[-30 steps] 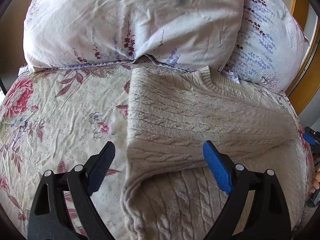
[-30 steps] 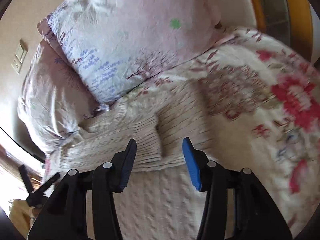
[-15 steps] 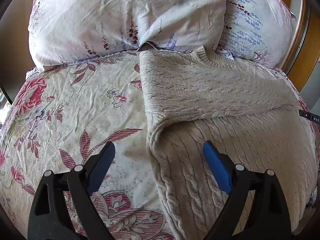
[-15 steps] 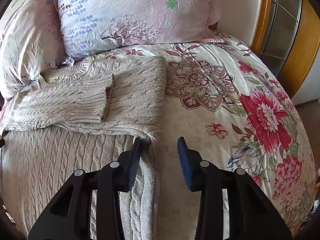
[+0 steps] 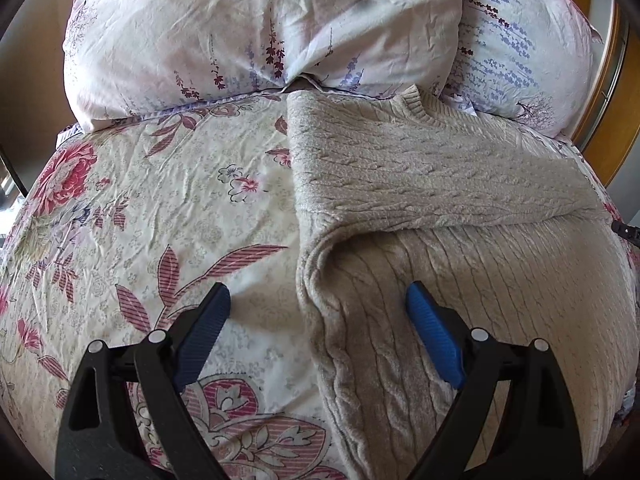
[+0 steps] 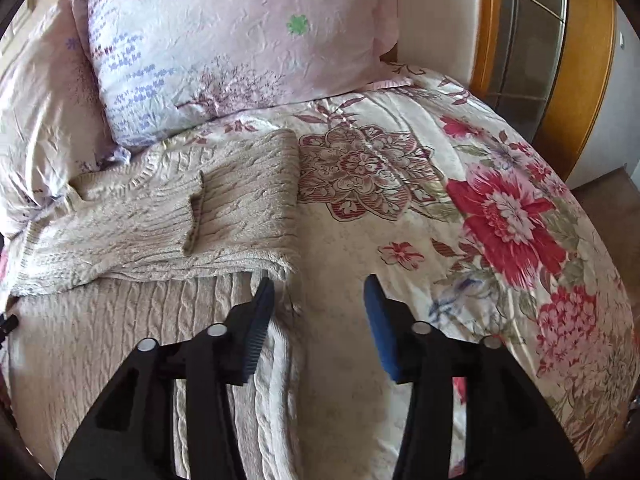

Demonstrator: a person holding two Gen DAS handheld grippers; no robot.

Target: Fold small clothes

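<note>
Cable-knit wool, beige and fuzzy, makes up the sweater [image 5: 420,184] lying flat on the floral bedspread [image 5: 160,208], its ribbed collar touching the crinkled pillows [image 5: 260,28] at the bed's head edge. Both sleeves are folded across the chest, one ribbed cuff [image 6: 195,216] standing out in the right wrist view. The left gripper [image 5: 318,320] straddles the sweater's left edge with fingers spread wide, holding nothing. The right gripper [image 6: 320,312] is likewise wide apart over the opposite edge.
</note>
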